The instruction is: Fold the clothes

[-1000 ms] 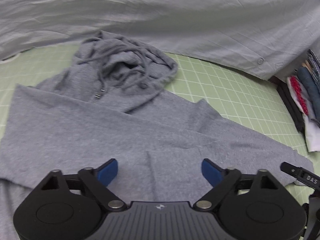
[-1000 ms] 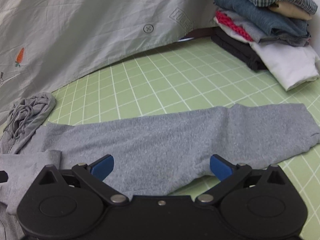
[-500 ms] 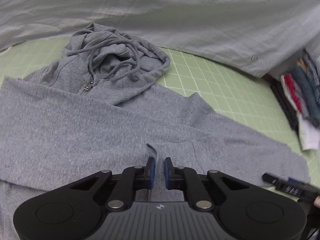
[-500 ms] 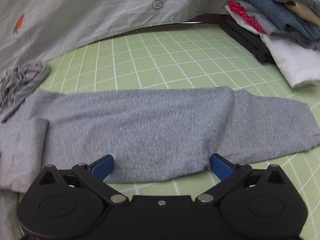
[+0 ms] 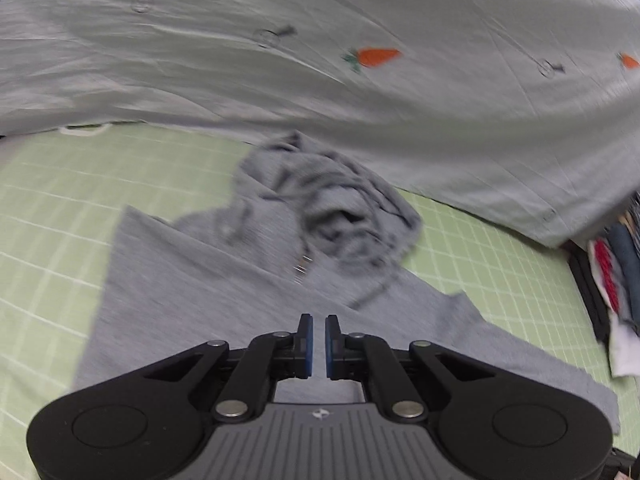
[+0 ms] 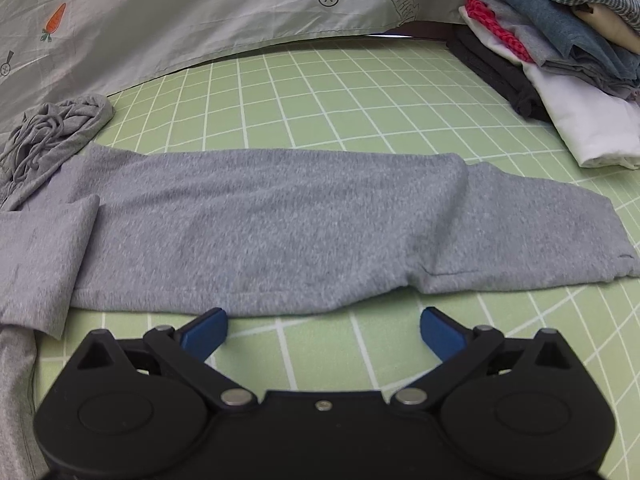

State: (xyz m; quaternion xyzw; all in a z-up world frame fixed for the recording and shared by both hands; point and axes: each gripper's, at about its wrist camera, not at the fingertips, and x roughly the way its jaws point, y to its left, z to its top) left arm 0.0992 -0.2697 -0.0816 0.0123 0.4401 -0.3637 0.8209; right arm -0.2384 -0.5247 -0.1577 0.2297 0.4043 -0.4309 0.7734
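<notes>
Hoodie (image 6: 256, 216), grey zip-up, lay flat on the green grid mat (image 6: 320, 92), hood (image 5: 340, 204) bunched at the far side against the grey carrot-print sheet (image 5: 360, 80), one sleeve stretched rightward toward the stack of folded clothes (image 6: 560, 52). Left gripper (image 5: 316, 344) had just closed, its blue pads nearly touching; fabric lay under it, but whether any was pinched could not be told. Right gripper (image 6: 323, 330) was wide open and empty, hovering just near the sleeve's near edge. Step looked like sleeve fold-in; next, right would need to clamp that edge.
</notes>
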